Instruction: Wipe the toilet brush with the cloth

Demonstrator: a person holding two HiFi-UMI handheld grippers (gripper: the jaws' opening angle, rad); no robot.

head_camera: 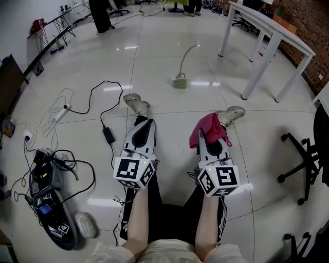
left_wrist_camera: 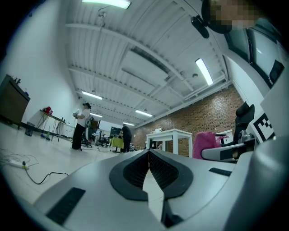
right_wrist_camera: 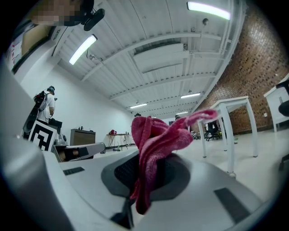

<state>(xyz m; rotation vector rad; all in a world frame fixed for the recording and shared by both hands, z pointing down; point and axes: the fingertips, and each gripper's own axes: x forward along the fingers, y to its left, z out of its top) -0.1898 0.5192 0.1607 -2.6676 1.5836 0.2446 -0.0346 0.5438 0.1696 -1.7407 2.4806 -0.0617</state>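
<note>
A white toilet brush stands on the glossy floor well ahead of me, its long handle curving up to the right. My right gripper is shut on a pink cloth, which bunches up above the jaws. In its own view the right gripper has the cloth pinched between its dark pads. My left gripper is shut with nothing in it, and its pads meet at the tip. Both grippers point level, side by side above my legs. From the left gripper view the cloth shows off to the right.
A white table stands at the back right and a black office chair at the right. Cables with a power adapter, a power strip and a dark device lie on the floor at left. People stand far back.
</note>
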